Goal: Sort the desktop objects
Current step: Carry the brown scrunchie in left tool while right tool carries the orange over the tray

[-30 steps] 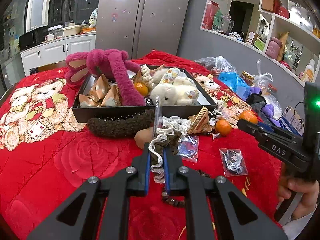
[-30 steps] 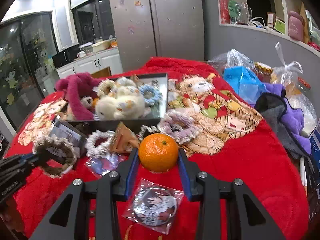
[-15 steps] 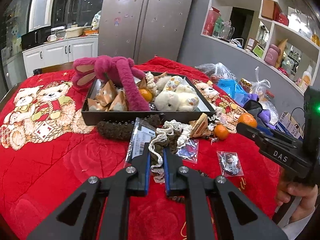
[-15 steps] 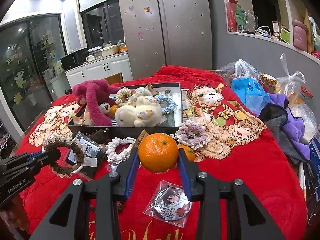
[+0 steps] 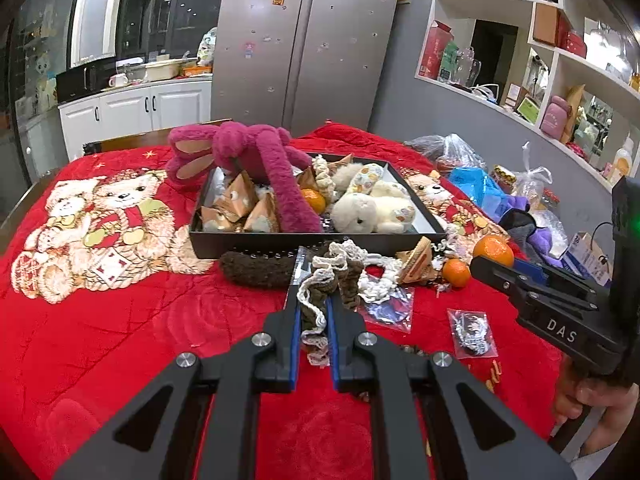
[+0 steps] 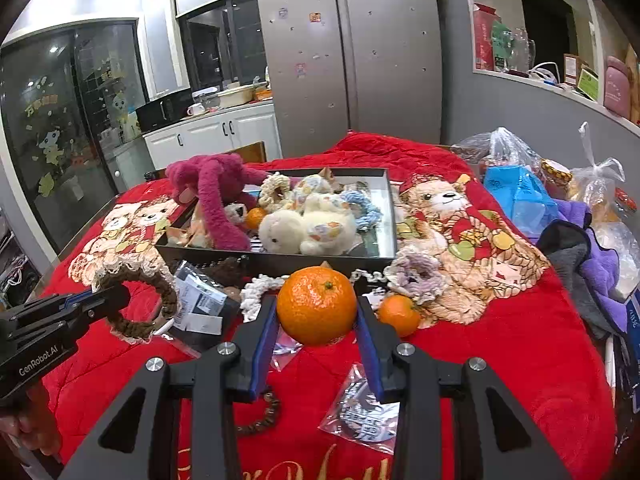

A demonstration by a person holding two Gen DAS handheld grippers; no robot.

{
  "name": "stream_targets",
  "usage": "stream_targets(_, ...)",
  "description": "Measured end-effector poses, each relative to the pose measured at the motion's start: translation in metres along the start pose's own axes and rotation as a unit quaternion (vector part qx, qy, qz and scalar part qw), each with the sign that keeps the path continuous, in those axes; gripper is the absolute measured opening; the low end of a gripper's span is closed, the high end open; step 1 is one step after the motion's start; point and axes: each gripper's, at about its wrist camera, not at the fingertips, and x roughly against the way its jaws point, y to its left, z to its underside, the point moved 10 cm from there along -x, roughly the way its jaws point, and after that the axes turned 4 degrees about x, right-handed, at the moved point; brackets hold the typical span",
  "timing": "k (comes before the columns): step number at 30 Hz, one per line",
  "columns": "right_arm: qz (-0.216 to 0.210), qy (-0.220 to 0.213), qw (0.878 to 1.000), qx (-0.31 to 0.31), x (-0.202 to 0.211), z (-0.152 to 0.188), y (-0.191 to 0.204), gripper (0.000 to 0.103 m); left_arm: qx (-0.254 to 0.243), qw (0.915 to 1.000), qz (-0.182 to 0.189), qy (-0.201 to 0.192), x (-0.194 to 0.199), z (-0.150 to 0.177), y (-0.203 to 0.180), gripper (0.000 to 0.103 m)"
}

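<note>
Red cover: a red plush blanket (image 5: 100, 340) with a bear print is spread over the worktop; all loose items lie on it.
Left hand-held gripper (image 5: 312, 332): jaws nearly closed, clamped on a brown hair tie with cream lace trim (image 5: 320, 296). The right wrist view shows the ring hanging from the jaw tips, clear of the blanket.
Right hand-held gripper (image 6: 316, 320): jaws part-way closed, pads pressed on both sides of a large tangerine (image 6: 316, 304).
Change over the last second: both grips are unchanged. Both loads have come up off the blanket, and in the right wrist view the tray now sits closer in front. A flat packet in clear wrap (image 6: 200, 304) is now exposed under the hair tie.
Meaning for the task: both pick-ups appear complete; the step in hand is judged to be the carry to the tray.
Black tray (image 6: 390, 216): straight ahead of both hand-held grippers, beyond the loose items. It already holds a pink plush toy (image 6: 212, 200), a cream plush toy (image 6: 304, 228), hair ties and one tangerine.
Free space in tray: a bare strip on its right side, ahead and to the right of the right hand-held gripper.
Items left on the blanket: a small tangerine (image 6: 398, 314) just right of the right jaw; a bagged badge (image 6: 364, 412) below that hand-held gripper; a dark fuzzy roll (image 5: 256, 268) ahead of the left hand-held gripper, against the tray wall.
Risk: the tray is crowded, so a round tangerine may roll when released.
</note>
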Motion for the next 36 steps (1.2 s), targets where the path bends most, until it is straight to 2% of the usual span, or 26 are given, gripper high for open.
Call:
stream_targets(7, -0.014, 0.001, 1.0, 0.007, -0.002, -0.004, 0.017, 0.038, -0.006, 0.9997, -0.025, 0.0, 0.003, -0.009, 0.006, 0.012)
stream_targets(13, -0.032, -0.006, 0.999, 0.01, -0.003, -0.022, 0.031, 0.038, -0.018, 0.9992, -0.035, -0.001, 0.002, -0.029, 0.005, 0.012)
stream_targets(19, -0.045, -0.019, 0.999, -0.003, -0.002, -0.054, 0.031, 0.038, -0.021, 0.9996, -0.017, -0.001, -0.006, -0.06, -0.006, 0.012)
stream_targets(26, -0.048, -0.019, 0.999, -0.006, -0.015, -0.086, 0.024, 0.039, -0.033, 0.9993, -0.019, 0.0, -0.034, -0.099, -0.02, 0.012)
stream_targets(36, -0.043, -0.002, 0.999, 0.003, -0.054, -0.112, 0.006, 0.039, -0.034, 0.9988, -0.032, 0.014, -0.092, -0.133, -0.025, 0.012)
